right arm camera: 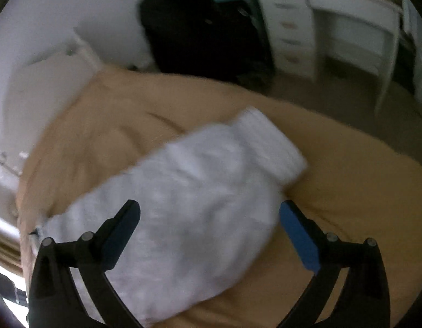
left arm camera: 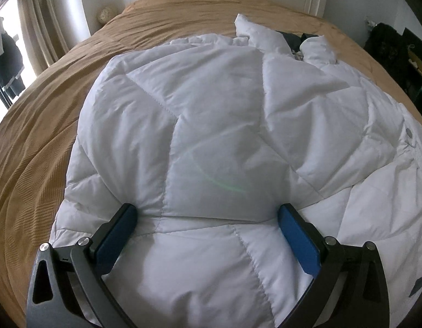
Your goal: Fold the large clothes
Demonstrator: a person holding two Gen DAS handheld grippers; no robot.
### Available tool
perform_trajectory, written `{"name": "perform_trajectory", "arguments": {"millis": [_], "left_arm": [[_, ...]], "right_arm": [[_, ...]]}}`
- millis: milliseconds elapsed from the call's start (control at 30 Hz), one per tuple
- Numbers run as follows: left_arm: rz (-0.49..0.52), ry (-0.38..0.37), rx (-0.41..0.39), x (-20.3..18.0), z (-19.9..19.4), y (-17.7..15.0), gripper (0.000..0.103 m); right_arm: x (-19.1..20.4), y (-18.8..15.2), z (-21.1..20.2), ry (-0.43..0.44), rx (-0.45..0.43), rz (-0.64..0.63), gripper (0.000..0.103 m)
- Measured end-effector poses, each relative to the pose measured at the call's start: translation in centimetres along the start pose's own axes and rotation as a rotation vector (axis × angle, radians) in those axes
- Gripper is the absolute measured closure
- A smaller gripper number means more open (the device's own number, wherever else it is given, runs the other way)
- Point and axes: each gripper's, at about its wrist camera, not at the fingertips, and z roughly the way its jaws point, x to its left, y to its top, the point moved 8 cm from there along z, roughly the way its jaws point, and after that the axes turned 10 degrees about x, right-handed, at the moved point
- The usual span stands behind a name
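My left gripper (left arm camera: 208, 216) hangs over the white quilted jacket (left arm camera: 211, 114), fingers spread wide, gripping nothing. The jacket fills the tan bed (left arm camera: 41, 125) from 6 o'clock toward 12. My right gripper (right arm camera: 211, 213) is likewise wide apart and empty above the jacket's sleeve (right arm camera: 200, 186), whose ribbed cuff (right arm camera: 271, 145) points to 1 o'clock. Beyond stands a white desk (right arm camera: 347, 27).
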Motion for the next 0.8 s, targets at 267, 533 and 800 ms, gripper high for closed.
{"name": "perform_trajectory", "arguments": {"millis": [267,533,800], "left_arm": [[-0.003,-0.001,-0.002,0.1,0.0,0.0,0.000],[-0.037,-0.048,0.005,0.7,-1.2,0.0,0.001],[-0.115,-0.119,0.008,4.1,-3.3,-0.1,0.001]], "right_arm": [[-1.4,-0.5,4.7,0.008,0.031,0.005,0.050],[15.0,-2.7,-5.7,0.448,-0.102,-0.214,0.091],[37.0,-17.4,-12.1,0.878,0.029,-0.567,0.091]]}}
